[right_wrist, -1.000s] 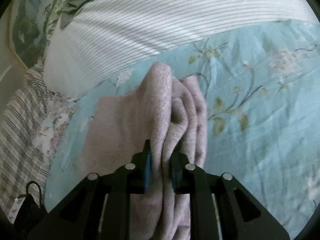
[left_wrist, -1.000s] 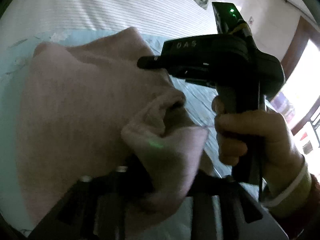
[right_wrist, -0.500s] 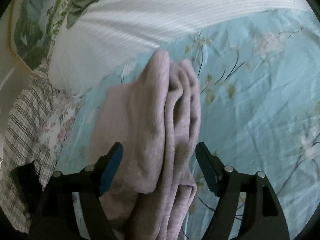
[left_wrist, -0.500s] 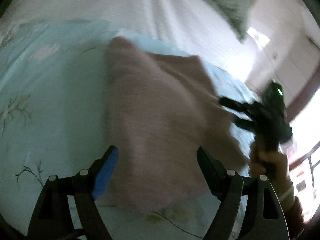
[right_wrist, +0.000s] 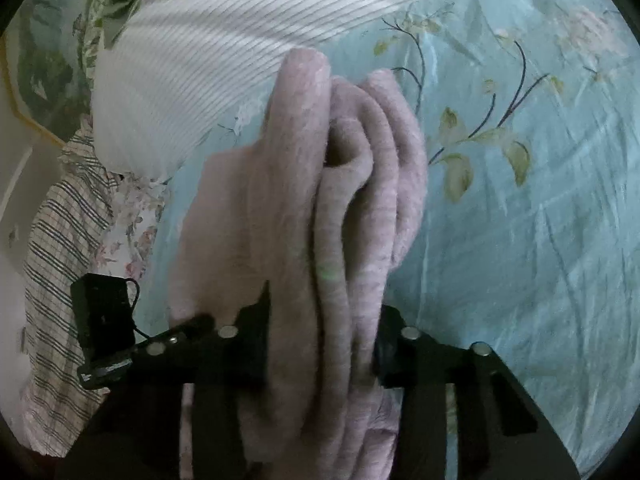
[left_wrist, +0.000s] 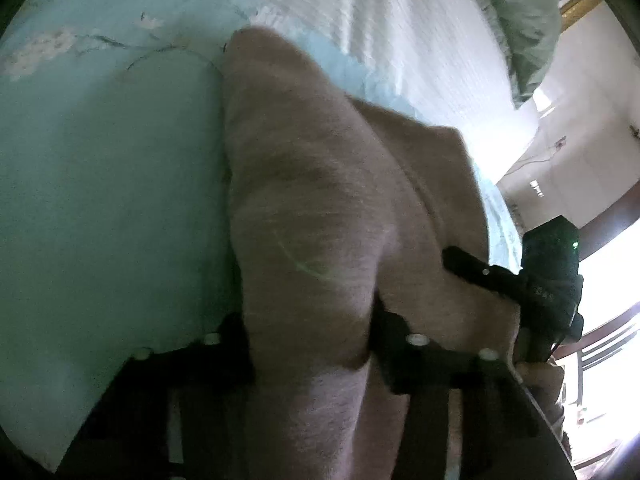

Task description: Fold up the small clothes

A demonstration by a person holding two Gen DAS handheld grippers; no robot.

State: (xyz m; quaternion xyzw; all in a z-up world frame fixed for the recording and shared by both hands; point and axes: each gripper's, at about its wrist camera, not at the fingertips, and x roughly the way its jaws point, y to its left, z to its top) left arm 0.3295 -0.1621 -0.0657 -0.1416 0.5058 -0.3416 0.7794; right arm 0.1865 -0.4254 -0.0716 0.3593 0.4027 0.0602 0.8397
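A pink knit garment (left_wrist: 320,208) lies folded in thick layers on the light blue floral bedsheet (left_wrist: 100,184). My left gripper (left_wrist: 310,344) is shut on its near fold, cloth bulging up between the fingers. In the right wrist view the same pink garment (right_wrist: 340,200) stands in several stacked folds, and my right gripper (right_wrist: 320,344) is shut on them. The right gripper also shows in the left wrist view (left_wrist: 520,280), at the garment's right edge. The left gripper shows at the lower left of the right wrist view (right_wrist: 108,332).
A white ribbed blanket (right_wrist: 208,52) lies beyond the garment. A green floral pillow (right_wrist: 52,40) is at the far left, and checked cloth (right_wrist: 60,260) lies along the left side. A wall and a bright window (left_wrist: 600,280) are at the right of the left wrist view.
Both grippers opened and let the garment go half a second ago. Both have now closed again on the folded pink garment, lower and closer to it.
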